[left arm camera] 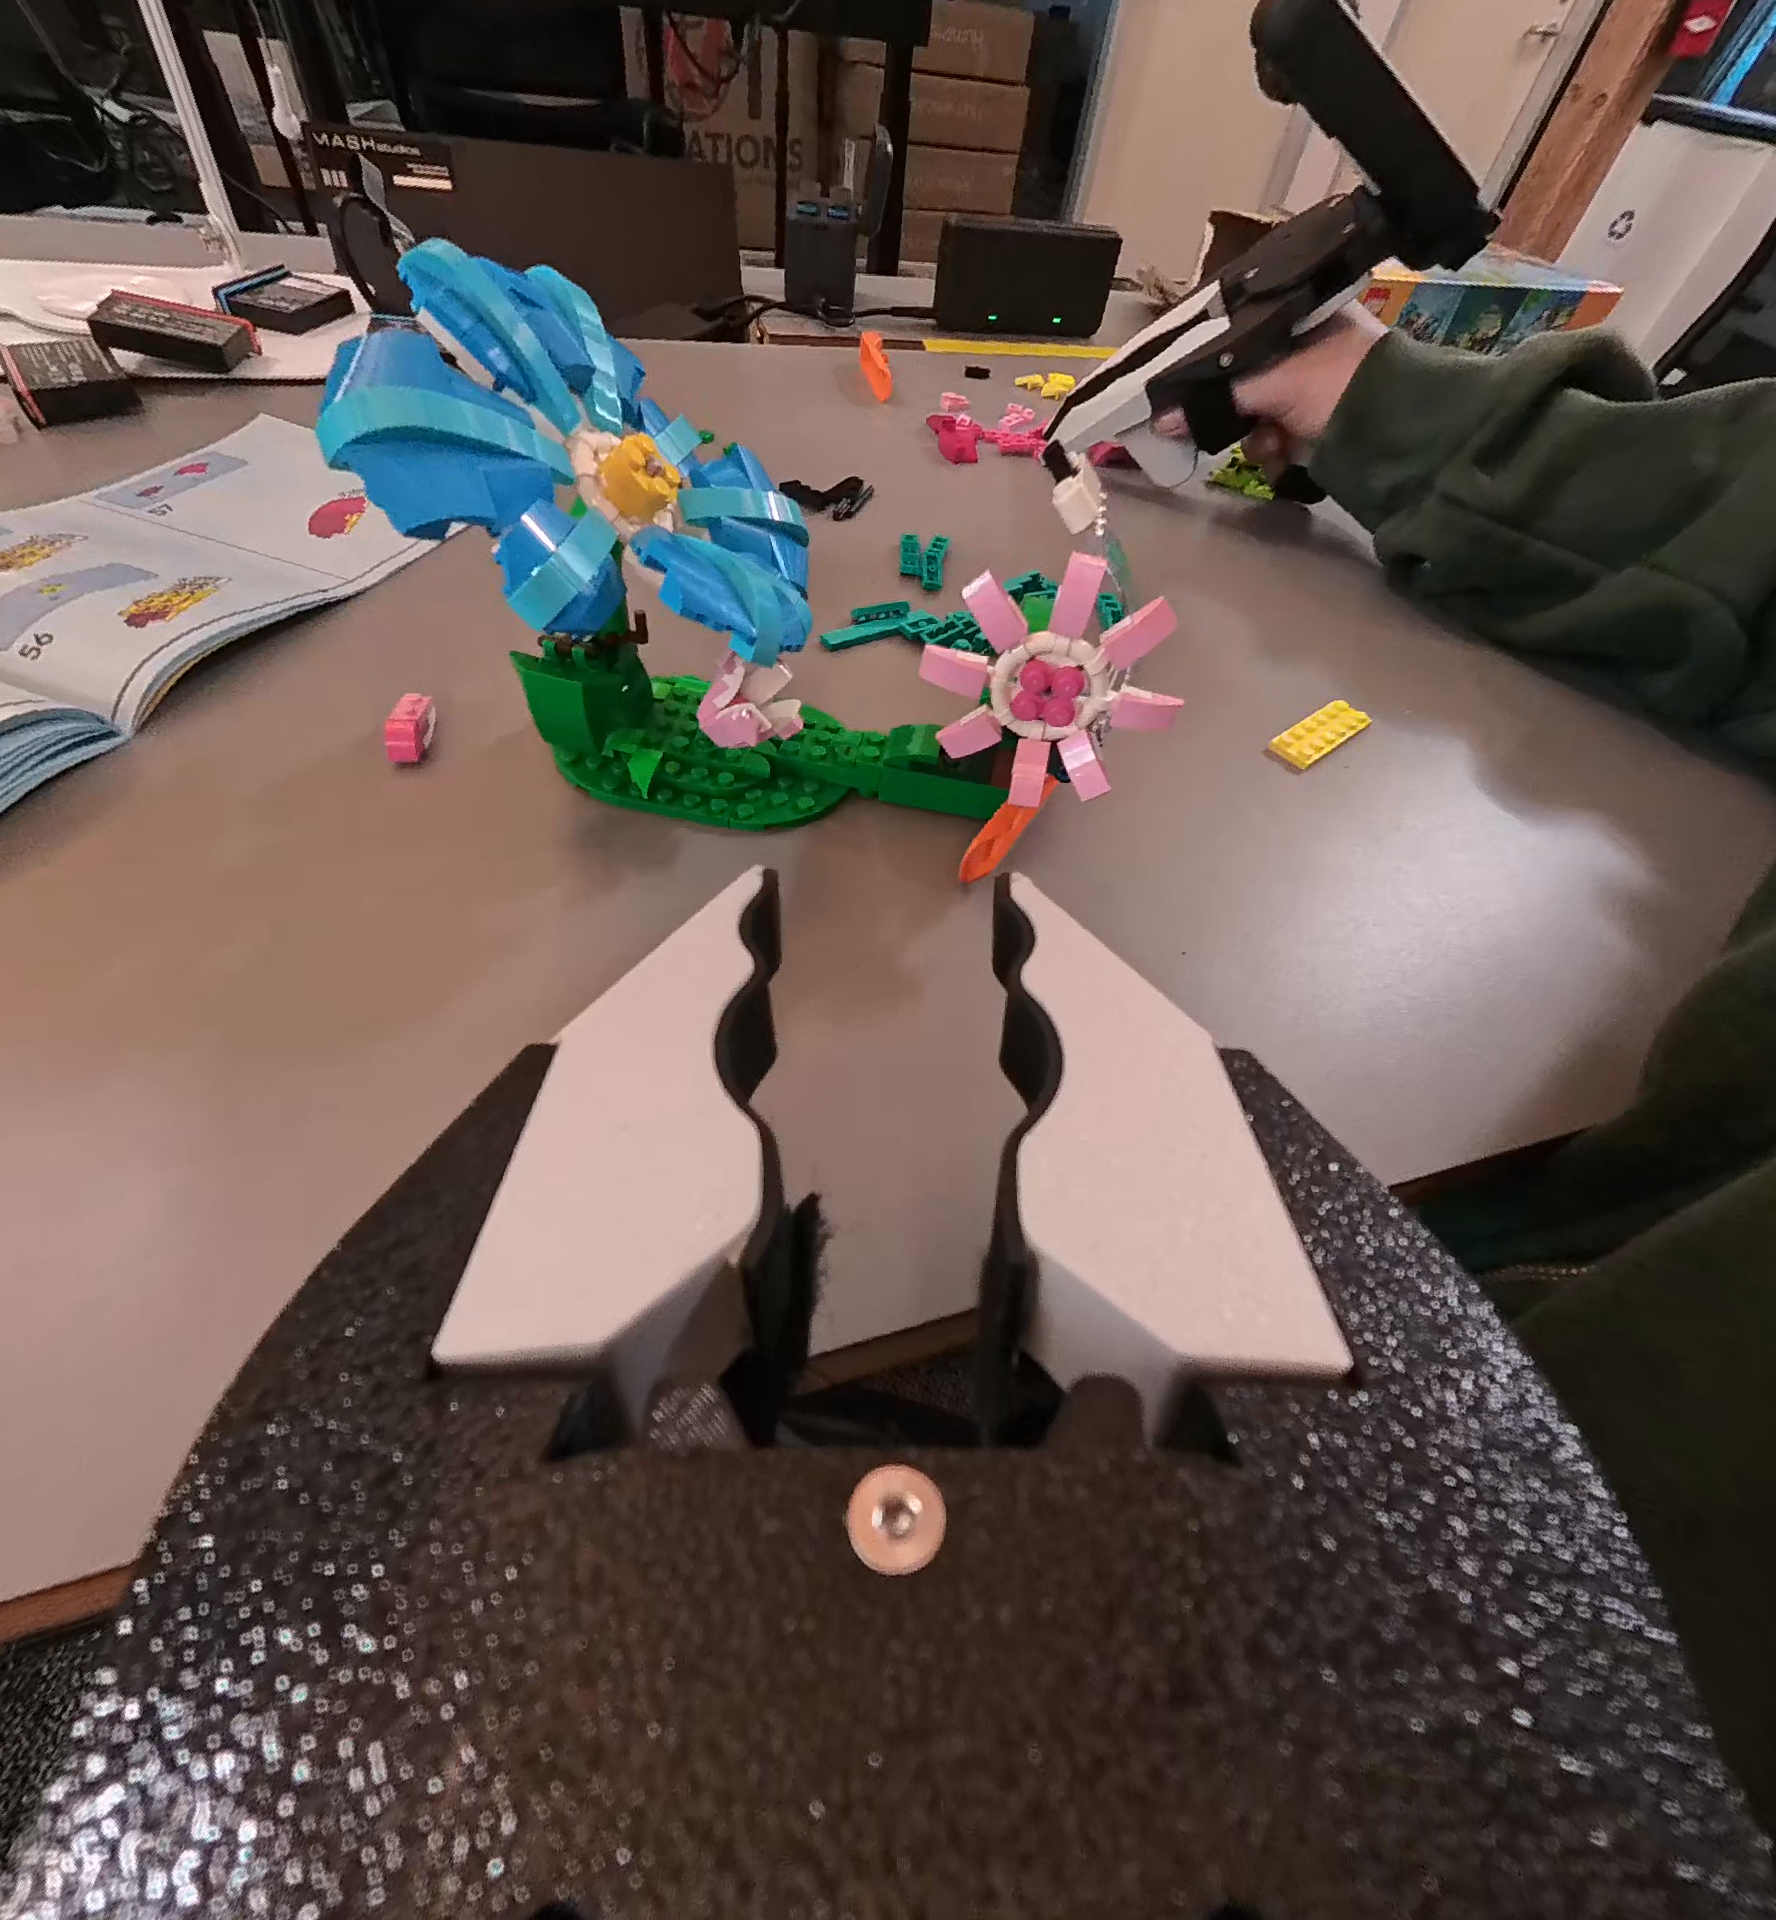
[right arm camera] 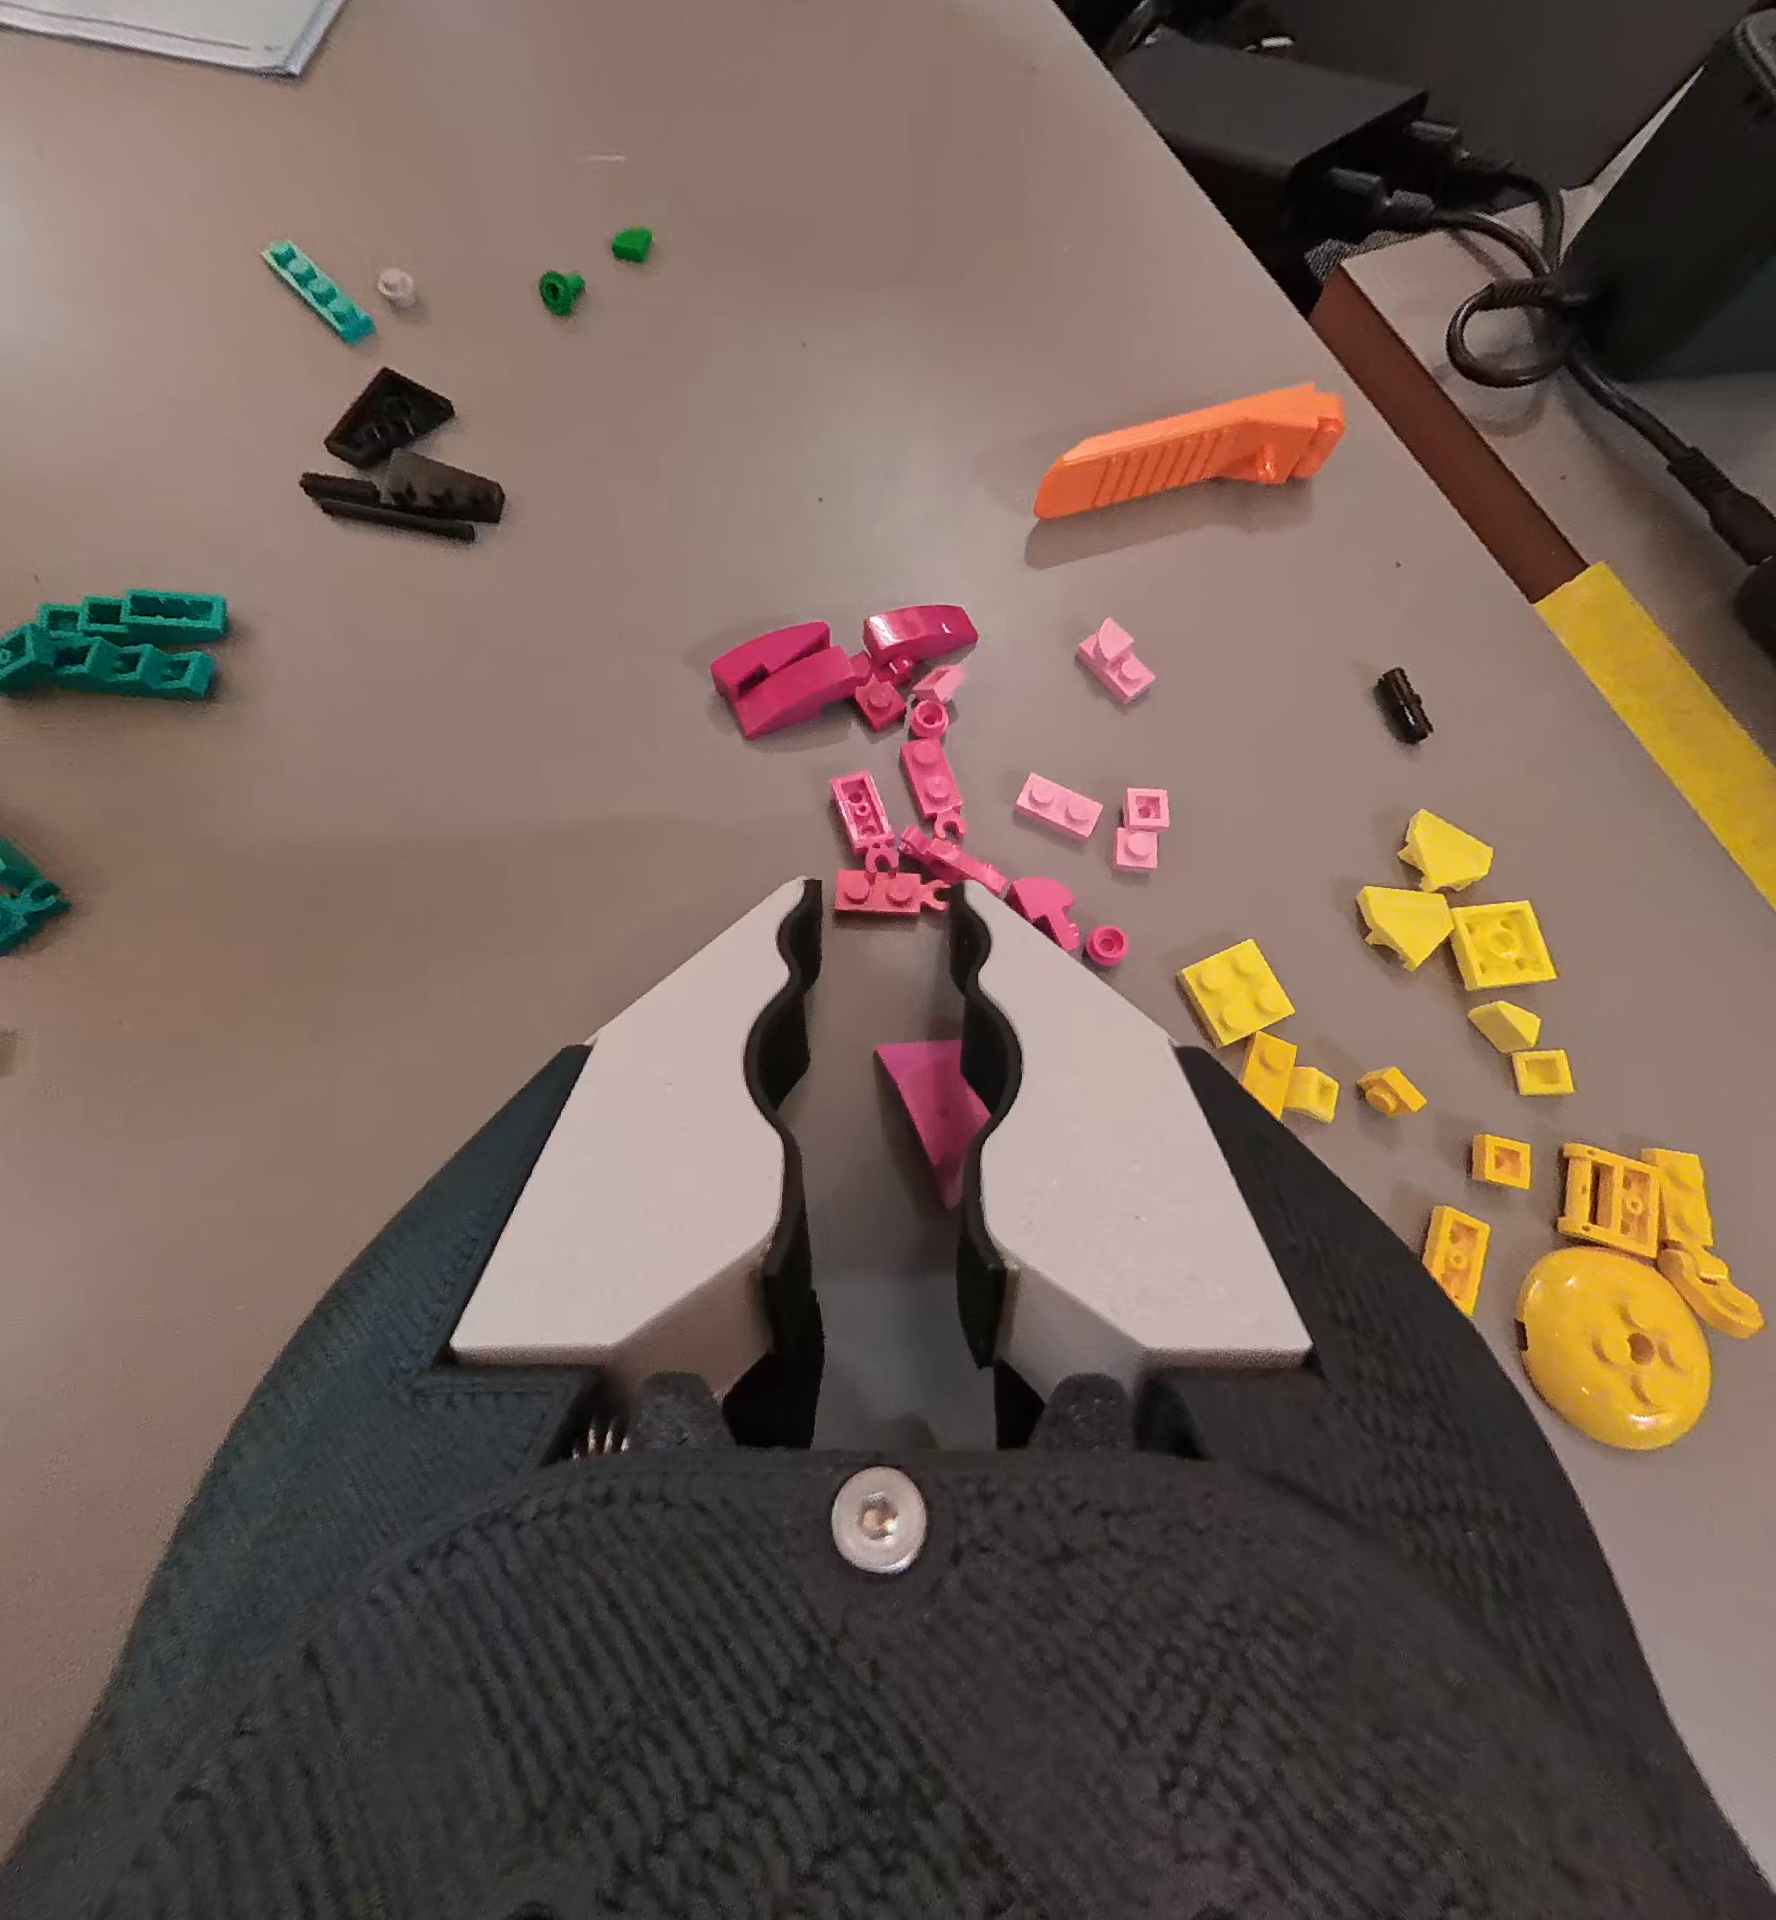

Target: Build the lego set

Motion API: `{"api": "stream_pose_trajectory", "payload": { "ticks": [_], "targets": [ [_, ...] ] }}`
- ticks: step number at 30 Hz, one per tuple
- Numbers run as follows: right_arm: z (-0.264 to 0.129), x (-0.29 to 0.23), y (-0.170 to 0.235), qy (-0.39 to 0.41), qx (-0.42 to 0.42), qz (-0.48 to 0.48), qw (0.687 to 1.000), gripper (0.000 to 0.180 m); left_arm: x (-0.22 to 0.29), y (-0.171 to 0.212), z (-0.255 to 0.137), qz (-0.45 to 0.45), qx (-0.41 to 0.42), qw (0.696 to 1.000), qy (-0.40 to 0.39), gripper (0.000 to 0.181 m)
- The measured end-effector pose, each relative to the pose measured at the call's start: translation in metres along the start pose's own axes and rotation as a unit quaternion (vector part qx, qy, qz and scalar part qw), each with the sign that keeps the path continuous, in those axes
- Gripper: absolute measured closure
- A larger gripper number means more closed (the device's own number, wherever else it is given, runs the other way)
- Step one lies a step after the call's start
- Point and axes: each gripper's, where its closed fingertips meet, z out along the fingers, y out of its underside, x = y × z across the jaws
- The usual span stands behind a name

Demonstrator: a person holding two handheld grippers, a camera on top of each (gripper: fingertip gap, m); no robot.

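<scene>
A lego build stands mid-table in the left wrist view: a big blue flower (left arm camera: 572, 457) and a smaller pink flower (left arm camera: 1050, 686) on a green base (left arm camera: 718, 769). My left gripper (left arm camera: 884, 894) is open and empty, just short of the base. My right gripper (right arm camera: 884, 899) is open and empty, low over a cluster of magenta and pink pieces (right arm camera: 915, 790). A magenta wedge (right arm camera: 931, 1112) lies on the table between its fingers. The right gripper also shows in the left wrist view (left arm camera: 1066, 468), behind the pink flower.
An open instruction booklet (left arm camera: 84, 582) lies at the left. An orange brick separator (right arm camera: 1185, 452), yellow pieces (right arm camera: 1486, 935), teal pieces (right arm camera: 105, 644) and black pieces (right arm camera: 396, 457) are scattered about. The table edge with yellow tape (right arm camera: 1694, 748) runs at the right. A green sleeve (left arm camera: 1590, 499) reaches in. The grippers' ends are close to 40 cm from one another. To reach the orange brick separator (right arm camera: 1185, 452) in a straight line is about 11 cm for my right fingers, about 45 cm for my left.
</scene>
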Motion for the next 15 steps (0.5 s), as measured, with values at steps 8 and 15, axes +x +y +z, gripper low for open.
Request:
{"api": "stream_pose_trajectory", "payload": {
  "ticks": [8,15],
  "targets": [
    [0.0001,-0.0013,-0.0002,0.003,0.003,-0.007,1.0,0.159,0.0008,-0.0013,-0.0012,0.002,0.0,1.0,0.001,0.142],
    [0.0003,-0.0018,-0.0005,0.005,0.005,-0.012,1.0,0.159,0.0009,-0.0006,-0.0009,0.001,0.0,1.0,0.002,0.142]
  ]
}}
